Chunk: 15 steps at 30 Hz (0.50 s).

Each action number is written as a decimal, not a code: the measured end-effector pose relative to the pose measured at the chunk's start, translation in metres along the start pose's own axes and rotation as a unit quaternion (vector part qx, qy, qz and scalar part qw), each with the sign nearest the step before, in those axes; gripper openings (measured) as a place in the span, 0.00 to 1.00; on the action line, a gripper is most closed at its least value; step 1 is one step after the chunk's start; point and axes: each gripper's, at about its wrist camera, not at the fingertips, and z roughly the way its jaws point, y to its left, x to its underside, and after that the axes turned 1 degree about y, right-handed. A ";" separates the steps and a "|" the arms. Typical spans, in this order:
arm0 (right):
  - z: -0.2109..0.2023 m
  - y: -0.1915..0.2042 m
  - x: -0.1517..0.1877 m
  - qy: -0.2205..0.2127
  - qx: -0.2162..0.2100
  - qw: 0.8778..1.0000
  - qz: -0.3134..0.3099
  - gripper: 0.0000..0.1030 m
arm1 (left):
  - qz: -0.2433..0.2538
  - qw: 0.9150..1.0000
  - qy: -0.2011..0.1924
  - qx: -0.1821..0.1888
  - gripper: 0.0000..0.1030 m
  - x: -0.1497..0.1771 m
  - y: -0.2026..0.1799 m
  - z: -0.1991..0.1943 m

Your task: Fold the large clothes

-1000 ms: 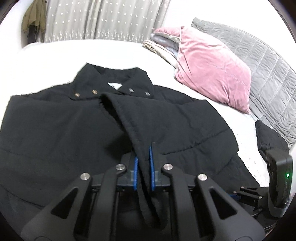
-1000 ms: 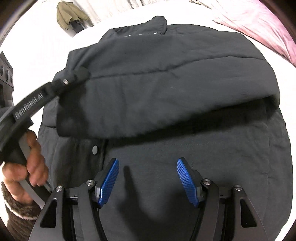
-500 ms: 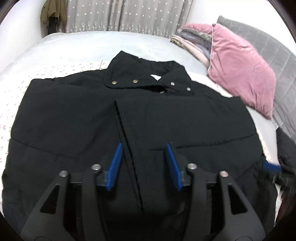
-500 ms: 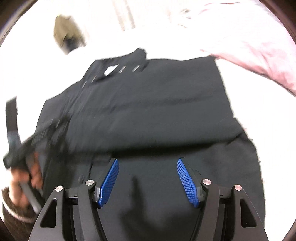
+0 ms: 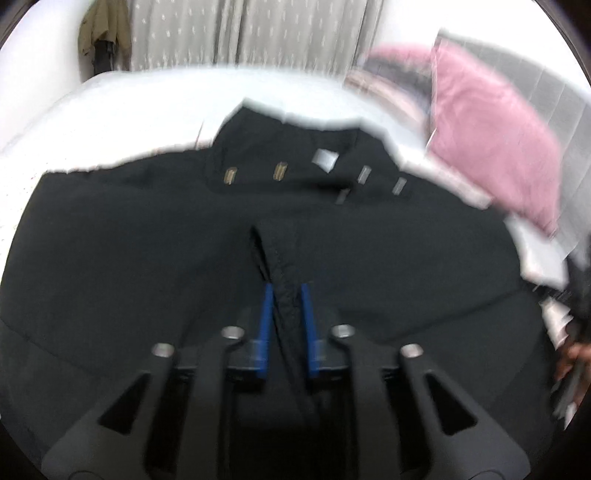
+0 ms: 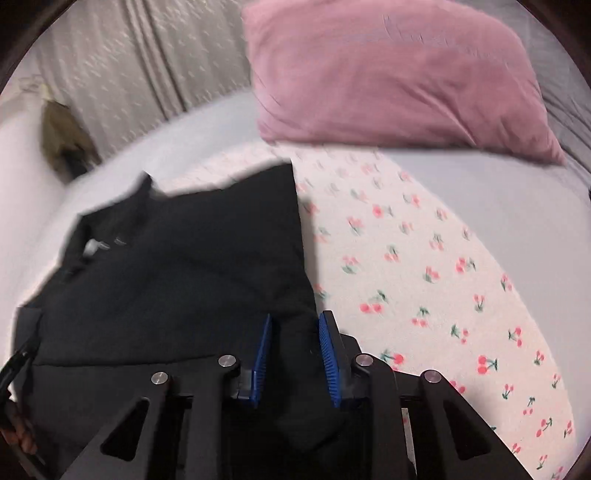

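Observation:
A large black padded jacket [image 5: 147, 258] lies spread on the bed, collar with snap buttons [image 5: 280, 170] at the far side. My left gripper [image 5: 286, 295] is shut on the stitched front edge of the jacket near its middle. In the right wrist view the jacket [image 6: 184, 258] fills the lower left, and my right gripper [image 6: 295, 325] is shut on its right side edge, with black cloth bunched between the blue pads [image 6: 327, 343]. Both views are blurred.
A pink pillow [image 5: 495, 147] and a grey quilted headboard [image 5: 554, 92] lie to the right, the pillow also in the right wrist view [image 6: 399, 74]. A cherry-print sheet [image 6: 443, 277] covers the bed. Curtains [image 5: 251, 33] and a hanging olive garment [image 5: 103, 37] stand behind.
My left gripper opened, then shut again on the jacket's front edge. My right gripper moved to the jacket's right side and shut on its edge.

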 end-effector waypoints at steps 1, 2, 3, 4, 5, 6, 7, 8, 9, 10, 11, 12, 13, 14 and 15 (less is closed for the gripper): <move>-0.004 0.003 0.001 -0.005 0.006 1.000 -0.003 0.26 | 0.002 1.000 -0.010 -0.003 0.24 0.001 0.001 -0.006; -0.011 0.006 0.003 -0.011 0.012 1.000 -0.006 0.28 | 0.003 1.000 -0.019 -0.004 0.26 0.003 0.001 -0.014; -0.021 0.010 0.005 -0.019 0.014 1.000 -0.010 0.28 | 0.005 0.999 -0.033 -0.003 0.36 0.006 0.001 -0.025; -0.032 0.009 0.008 -0.025 0.009 1.000 -0.016 0.29 | 0.008 0.999 -0.051 0.001 0.55 0.010 0.002 -0.034; -0.043 0.014 0.014 -0.035 -0.006 0.999 -0.024 0.34 | 0.015 0.998 -0.062 0.000 0.63 0.015 0.001 -0.036; -0.047 0.019 0.019 -0.046 -0.019 0.998 -0.029 0.43 | 0.027 0.999 -0.044 -0.012 0.65 0.020 0.000 -0.030; -0.048 0.025 0.027 -0.056 -0.029 0.997 -0.044 0.69 | 0.044 0.999 -0.005 -0.020 0.65 0.026 -0.002 -0.019; -0.043 0.026 0.028 -0.045 -0.019 0.997 -0.053 0.74 | 0.050 0.998 -0.004 -0.024 0.65 0.029 -0.003 -0.020; -0.031 0.031 0.034 -0.009 0.004 0.998 -0.068 0.73 | 0.052 0.998 -0.011 -0.029 0.65 0.031 -0.003 -0.028; -0.026 0.037 0.033 0.001 0.013 0.997 -0.079 0.73 | 0.052 0.998 -0.011 -0.033 0.65 0.032 -0.004 -0.042; -0.034 0.041 0.037 -0.009 0.019 0.996 -0.087 0.73 | 0.052 0.998 -0.011 -0.033 0.65 0.033 -0.005 -0.054; -0.044 0.043 0.040 -0.014 0.014 0.996 -0.089 0.73 | 0.053 0.998 -0.012 -0.035 0.65 0.035 -0.005 -0.062; -0.055 0.043 0.042 -0.012 0.001 0.996 -0.088 0.73 | 0.056 0.997 -0.015 -0.044 0.69 0.039 -0.006 -0.078; -0.070 0.042 0.046 -0.010 -0.017 0.996 -0.086 0.73 | 0.058 0.997 -0.017 -0.052 0.72 0.043 -0.007 -0.091; -0.078 0.043 0.050 -0.010 -0.022 0.996 -0.087 0.73 | 0.059 0.997 -0.018 -0.056 0.78 0.046 -0.007 -0.099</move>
